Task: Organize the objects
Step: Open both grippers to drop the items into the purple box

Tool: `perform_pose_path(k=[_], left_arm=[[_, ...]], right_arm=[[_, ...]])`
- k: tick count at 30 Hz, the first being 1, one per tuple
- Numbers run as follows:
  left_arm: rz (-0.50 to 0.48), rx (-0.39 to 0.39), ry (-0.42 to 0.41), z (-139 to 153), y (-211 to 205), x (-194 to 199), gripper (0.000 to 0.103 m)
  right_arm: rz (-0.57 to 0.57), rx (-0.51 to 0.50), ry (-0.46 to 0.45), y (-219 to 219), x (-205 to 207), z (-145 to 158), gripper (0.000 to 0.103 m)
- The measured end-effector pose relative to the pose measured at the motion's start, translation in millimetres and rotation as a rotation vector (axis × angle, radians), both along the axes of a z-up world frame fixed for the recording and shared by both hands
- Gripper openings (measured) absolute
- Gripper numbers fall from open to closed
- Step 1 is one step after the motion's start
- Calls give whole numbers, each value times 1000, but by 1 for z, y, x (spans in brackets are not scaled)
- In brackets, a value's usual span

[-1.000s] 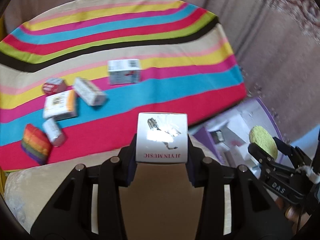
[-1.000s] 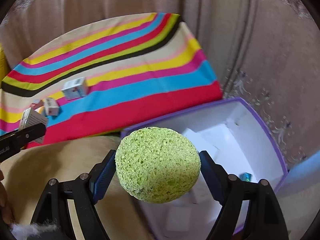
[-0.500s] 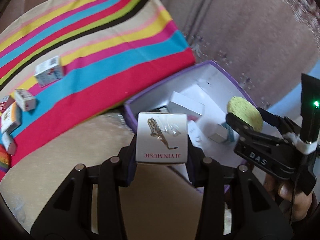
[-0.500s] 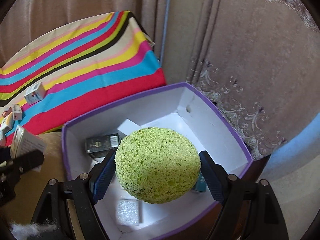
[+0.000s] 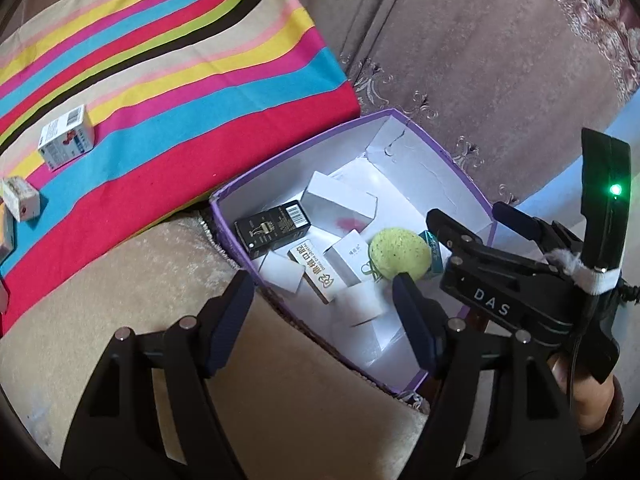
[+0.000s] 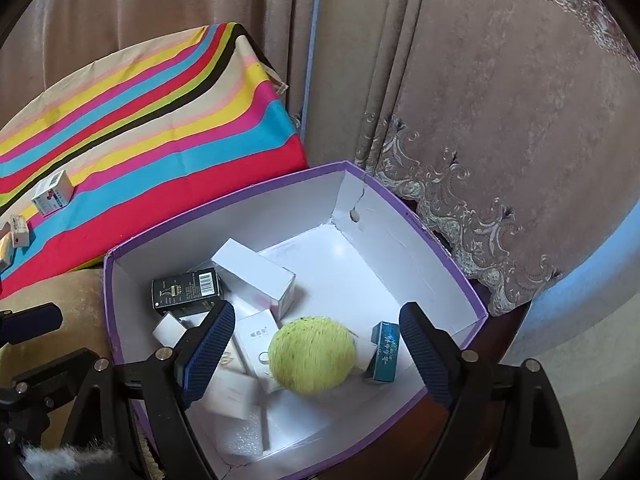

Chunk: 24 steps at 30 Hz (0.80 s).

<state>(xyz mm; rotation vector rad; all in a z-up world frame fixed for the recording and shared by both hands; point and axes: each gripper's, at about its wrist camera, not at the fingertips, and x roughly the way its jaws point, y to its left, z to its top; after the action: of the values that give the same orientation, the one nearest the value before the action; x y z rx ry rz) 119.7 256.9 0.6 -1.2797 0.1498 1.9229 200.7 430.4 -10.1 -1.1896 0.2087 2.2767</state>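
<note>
A purple box (image 5: 300, 156) (image 6: 224, 200) with white inside walls holds several small cartons. My left gripper (image 5: 320, 292) hovers over its near edge, jaws opening, nothing between the pads. A blurred white carton (image 5: 360, 304) sits just below them inside the box. My right gripper (image 6: 316, 316) (image 5: 468, 216) hangs over the box, jaws opening and empty. The green round sponge (image 6: 312, 354) (image 5: 400, 254) lies loose on the cartons below it, next to a teal carton (image 6: 384, 352). A black carton (image 5: 274, 230) (image 6: 186, 290) lies at the box's left.
A striped cloth (image 5: 160, 80) (image 6: 140, 128) to the left carries several small boxes, one white-and-blue (image 5: 66, 142). A beige cushion (image 5: 120, 280) lies in front of it. Brown patterned curtains (image 6: 500, 120) hang behind the purple box. A person's hand (image 5: 580, 392) holds the right gripper.
Both grippers swung right from the striped cloth to over the purple box. The left let go of its white carton and the right let go of the sponge; both now lie in the box.
</note>
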Motion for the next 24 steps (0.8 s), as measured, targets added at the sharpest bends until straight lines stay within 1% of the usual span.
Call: perform_pose_path(k=[3,9,13,15,20,24], left_arm=[[15,-2,-1,0,-7,-2,75],[38,-32,1,-2,-18,-7,75],[69,-25,-5,-1,-32,-12,75],[98,-41,7,0,-42,-16,75],[175,-37,17,4,-73,-28,75],[231,-28,-2,3,-102,-40,75]], right_arm=[[2,3,0,-2,-1,1,85],[15,3,-3,-7,-3,2,86],[33,-5,-2,-13,-6,2,86],[50,-14,-1,-18,-9,3,86],[97,-34,6,-35,-16,5,86],[160,-67,10,-54,-25,5,86]])
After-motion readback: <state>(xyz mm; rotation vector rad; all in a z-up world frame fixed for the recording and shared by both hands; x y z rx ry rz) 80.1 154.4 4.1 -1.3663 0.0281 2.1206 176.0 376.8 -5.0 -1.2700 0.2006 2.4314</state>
